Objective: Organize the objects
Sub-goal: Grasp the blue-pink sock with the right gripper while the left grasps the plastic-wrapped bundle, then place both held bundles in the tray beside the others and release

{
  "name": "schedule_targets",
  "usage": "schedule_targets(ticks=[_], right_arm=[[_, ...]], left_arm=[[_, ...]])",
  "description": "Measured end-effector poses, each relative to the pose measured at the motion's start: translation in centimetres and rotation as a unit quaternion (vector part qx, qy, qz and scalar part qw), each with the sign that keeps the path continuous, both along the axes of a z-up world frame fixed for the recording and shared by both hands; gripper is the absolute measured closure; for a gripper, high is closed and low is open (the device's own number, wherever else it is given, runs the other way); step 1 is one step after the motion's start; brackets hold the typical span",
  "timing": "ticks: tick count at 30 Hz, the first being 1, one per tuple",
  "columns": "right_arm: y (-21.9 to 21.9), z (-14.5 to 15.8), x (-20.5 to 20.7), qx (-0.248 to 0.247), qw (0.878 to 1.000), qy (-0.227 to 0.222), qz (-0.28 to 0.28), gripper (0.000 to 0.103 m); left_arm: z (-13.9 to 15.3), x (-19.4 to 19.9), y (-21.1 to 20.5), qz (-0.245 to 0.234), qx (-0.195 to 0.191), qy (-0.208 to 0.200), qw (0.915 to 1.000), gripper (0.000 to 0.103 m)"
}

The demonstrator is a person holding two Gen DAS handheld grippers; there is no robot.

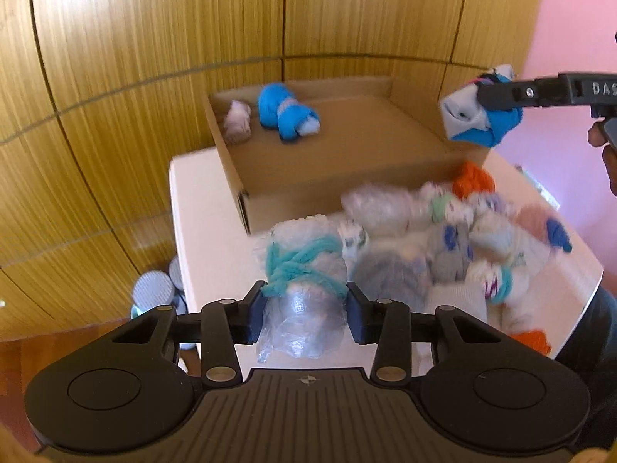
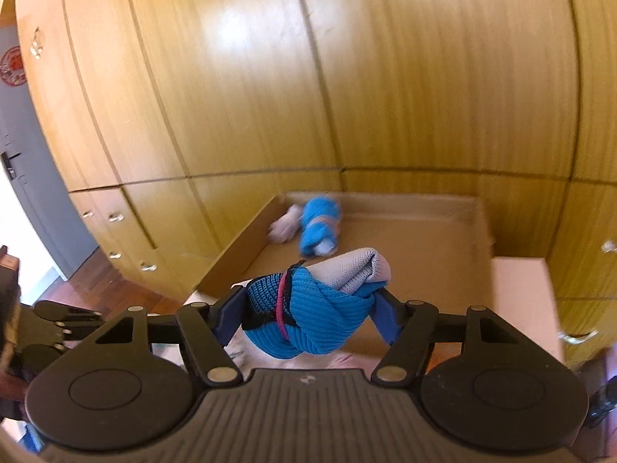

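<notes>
My left gripper (image 1: 304,312) is shut on a clear plastic-wrapped bundle tied with teal yarn (image 1: 302,270), held over the white table. My right gripper (image 2: 308,308) is shut on a rolled blue and grey sock bundle (image 2: 316,308); in the left wrist view that same blue and grey sock bundle (image 1: 478,119) hangs at the upper right, above the box's right corner. The open cardboard box (image 1: 339,162) holds a blue sock roll (image 1: 285,114) and a small pale bundle (image 1: 237,121) in its far left corner. A heap of rolled socks and wrapped bundles (image 1: 455,239) lies on the table.
The white table (image 1: 204,208) stands against wooden cabinet doors (image 1: 154,38). Round blue-grey things (image 1: 154,291) sit on the floor left of the table. A person's hand (image 1: 605,154) shows at the right edge. Cabinet handles (image 2: 115,218) and a grey door (image 2: 23,162) are at the left.
</notes>
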State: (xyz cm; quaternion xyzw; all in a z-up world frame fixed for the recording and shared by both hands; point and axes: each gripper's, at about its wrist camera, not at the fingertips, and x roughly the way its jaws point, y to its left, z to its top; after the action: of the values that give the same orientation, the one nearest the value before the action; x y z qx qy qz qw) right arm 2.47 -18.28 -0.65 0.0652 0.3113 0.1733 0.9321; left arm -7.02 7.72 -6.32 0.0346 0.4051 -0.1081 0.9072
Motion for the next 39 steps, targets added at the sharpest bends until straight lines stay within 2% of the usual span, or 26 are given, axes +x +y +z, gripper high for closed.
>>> schedule_targets(ticks=[8, 15, 22, 28, 33, 37, 39], right_arm=[[-2.1, 1.6, 3.9, -0.020, 1.000, -0.006, -0.023, 0.038], [-2.8, 1.2, 8.2, -0.049, 0.998, -0.005, -0.031, 0.038], [-3.4, -1.5, 13.0, -0.074, 0.996, 0.023, -0.033, 0.038], [-3.7, -4.4, 16.7, -0.116, 0.991, 0.061, 0.021, 0.038], [-2.8, -6.1, 19.4, -0.139, 0.985, 0.078, 0.066, 0.038], [-1.1, -7.1, 21.5, -0.145, 0.981, 0.088, 0.098, 0.038], [0.2, -7.5, 22.1, -0.164, 0.975, 0.090, 0.116, 0.038]], left_arm=[[4.5, 5.6, -1.2, -0.014, -0.018, -0.023, 0.9995, 0.054], [5.8, 13.4, -4.2, -0.022, -0.056, -0.009, 0.9981, 0.054], [3.5, 21.6, -8.6, -0.026, -0.051, 0.012, 0.9983, 0.054], [0.4, 26.7, -9.5, 0.007, -0.038, 0.048, 0.9981, 0.054], [-1.2, 28.8, -9.1, 0.039, -0.035, 0.070, 0.9961, 0.053], [-2.0, 29.7, -8.8, 0.052, -0.027, 0.082, 0.9949, 0.053], [-2.3, 30.0, -8.6, 0.055, -0.025, 0.085, 0.9946, 0.053]])
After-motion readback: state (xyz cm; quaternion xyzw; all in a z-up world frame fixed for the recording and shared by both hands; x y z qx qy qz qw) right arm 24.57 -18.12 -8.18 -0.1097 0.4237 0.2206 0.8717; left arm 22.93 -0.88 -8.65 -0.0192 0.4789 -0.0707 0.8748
